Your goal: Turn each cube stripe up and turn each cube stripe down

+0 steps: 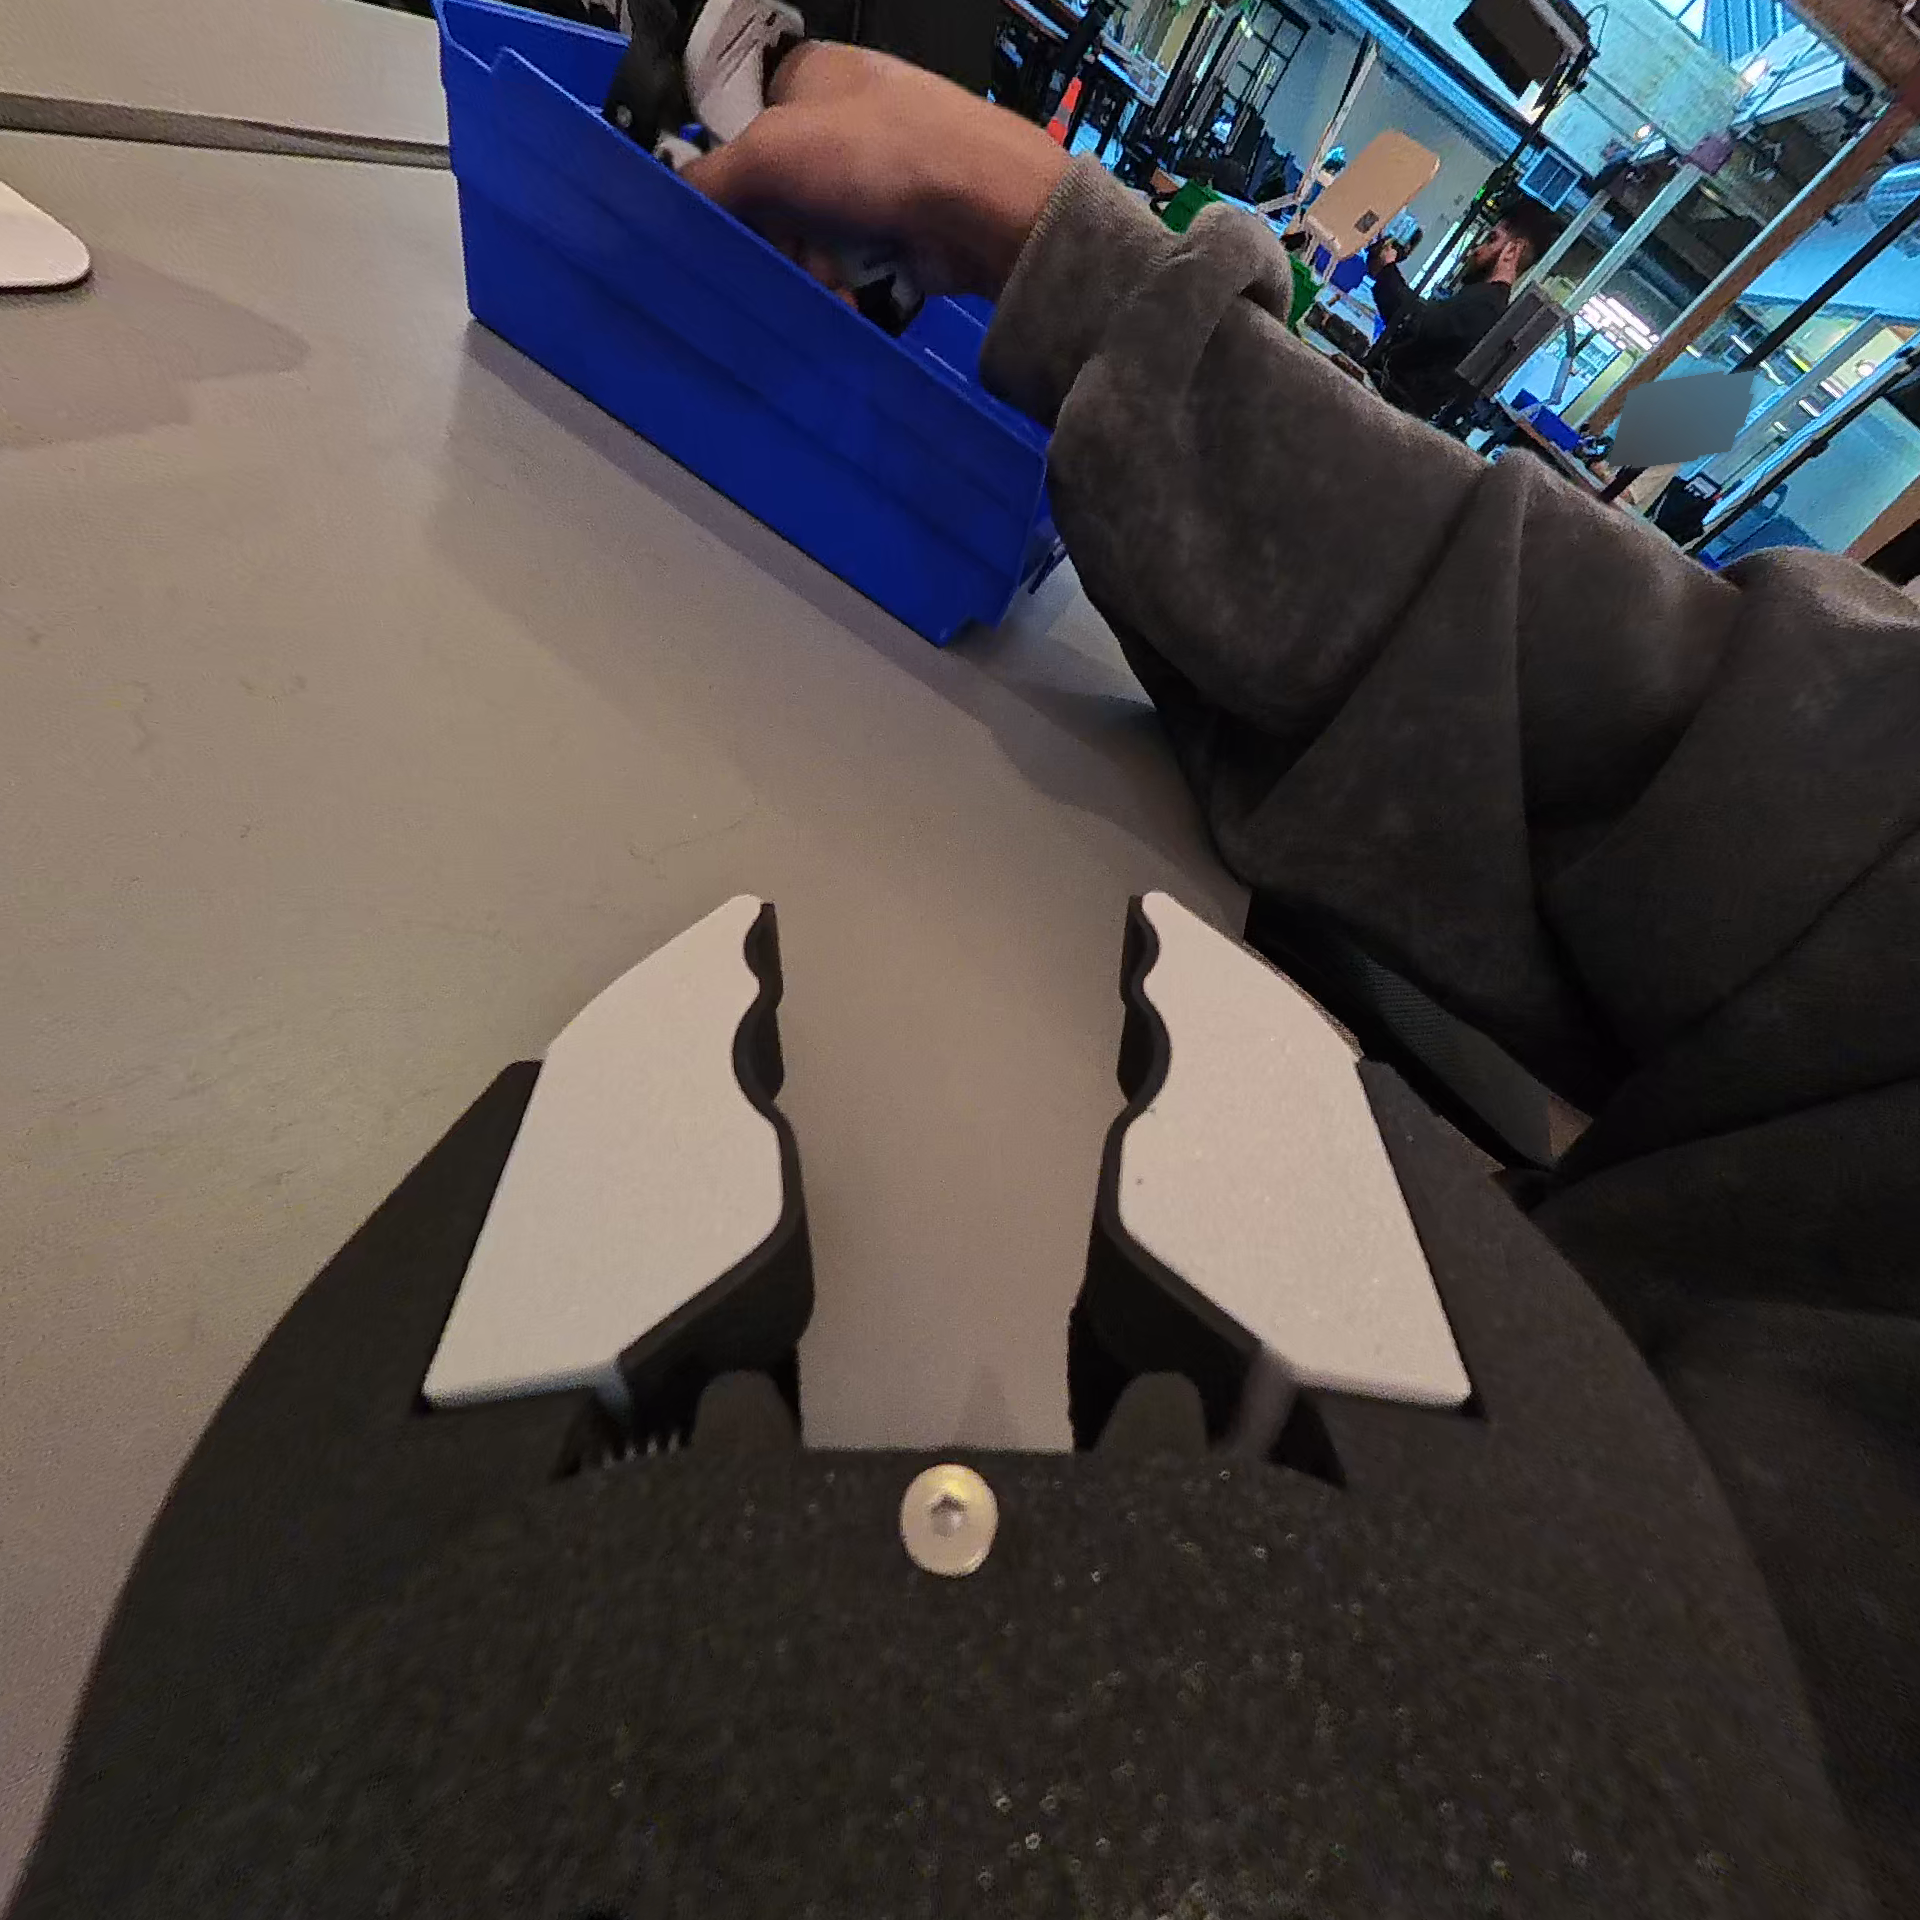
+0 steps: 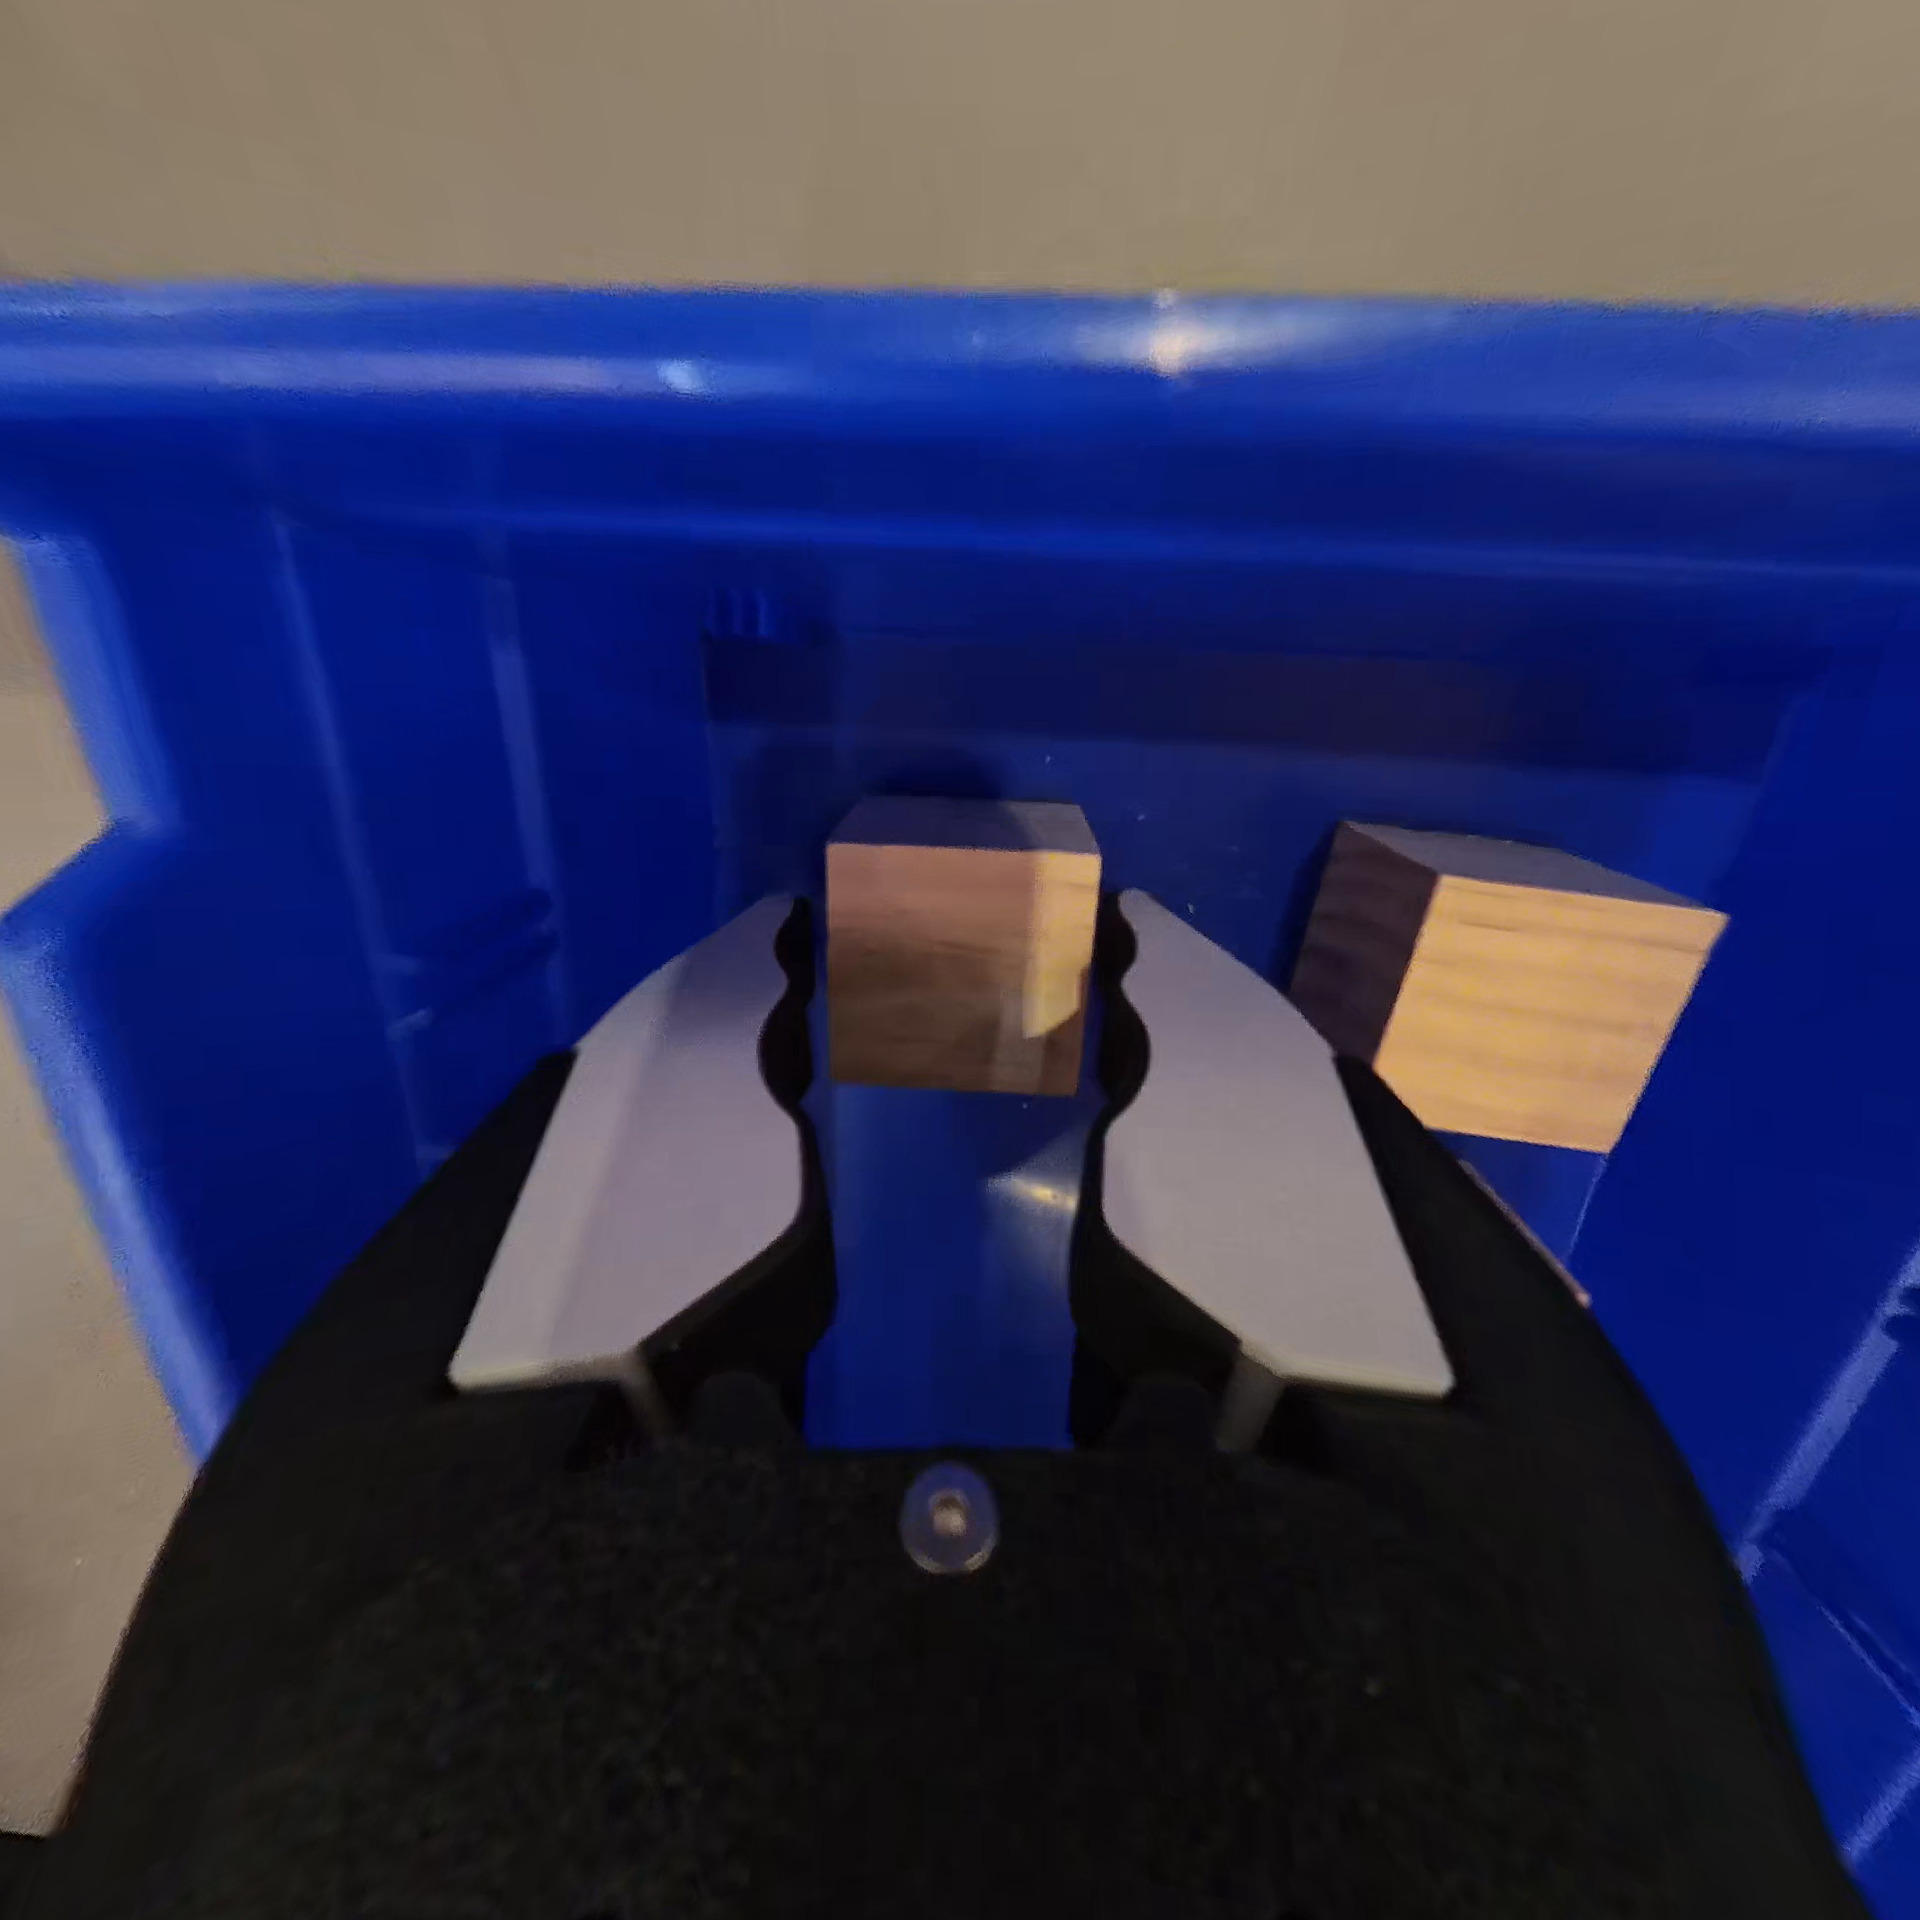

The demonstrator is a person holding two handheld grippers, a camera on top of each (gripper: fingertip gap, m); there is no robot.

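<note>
Straddling a small wooden cube [image 2: 961, 956] inside the blue plastic bin [image 2: 935, 468], the right gripper [image 2: 958, 997] is gaping, not gripping; the second wooden cube [image 2: 1507, 987] is waiting untouched near the bin's right wall; the left gripper [image 1: 951, 997] is idling agape and empty over the grey bench [image 1: 312, 727]. Little looks done.

Two small wooden cubes, one straight ahead [image 2: 961, 951], one to its right [image 2: 1507, 987]; one blue plastic bin [image 2: 416, 468]; two black claws with grey fingers, left [image 1: 951, 914] and right [image 2: 956, 914]; one grey bench [image 1: 312, 727].

Left gripper [image 1: 951, 914]: fingers spread, nothing between them, pointing toward 12 o'clock. Right hand [image 1: 883, 177] at 12 o'clock in left wrist view, grey sleeve [image 1: 1351, 582] trailing toward 4 o'clock. Right gripper [image 2: 956, 914]: fingers parted, angled downward.
</note>
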